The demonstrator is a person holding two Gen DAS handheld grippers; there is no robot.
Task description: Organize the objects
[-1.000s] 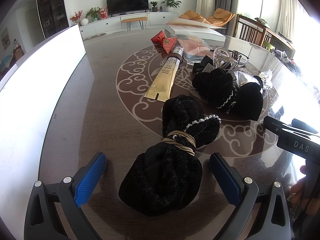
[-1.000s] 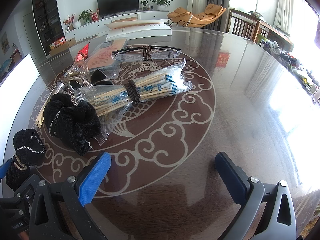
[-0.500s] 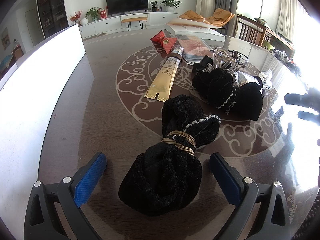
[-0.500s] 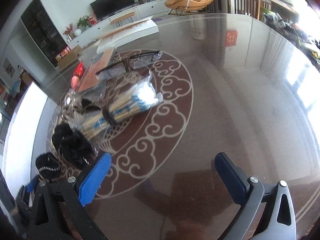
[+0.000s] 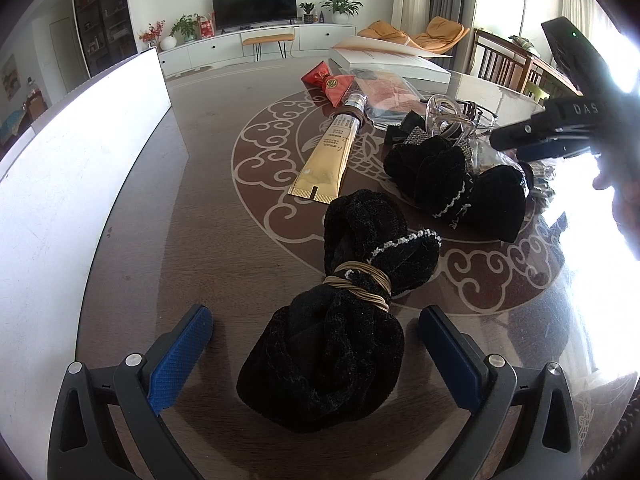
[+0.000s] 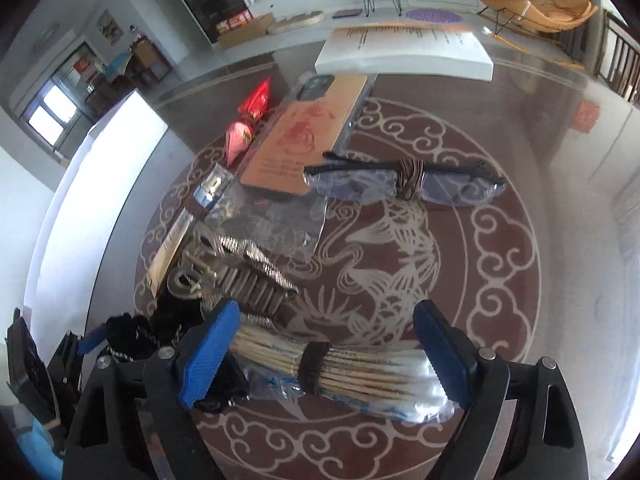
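Observation:
My left gripper (image 5: 316,332) stands open on the dark patterned table (image 5: 208,208). A black velvet bundle tied with a tan band (image 5: 332,344) lies between its blue pads, untouched by them. My right gripper (image 6: 326,356) points steeply down over a bagged bundle of wooden sticks with a black band (image 6: 344,372). Its jaws are closing with the sticks between them, and the pads do not press on the bag. The right gripper's black body (image 5: 560,132) shows at the right edge of the left wrist view, above a second black velvet bundle (image 5: 456,188).
A gold tube (image 5: 326,160), red sweet packets (image 5: 330,82) and a clear hair clip (image 6: 240,268) lie on the table. Banded glasses (image 6: 404,184), an orange card in plastic (image 6: 308,136) and a white box (image 6: 404,52) lie farther back. A white board (image 5: 80,184) stands at the left.
My right gripper has swung left from bare table to over the stick bundle, tilting further down, and its jaws have narrowed. The left gripper and its black bundle have not moved.

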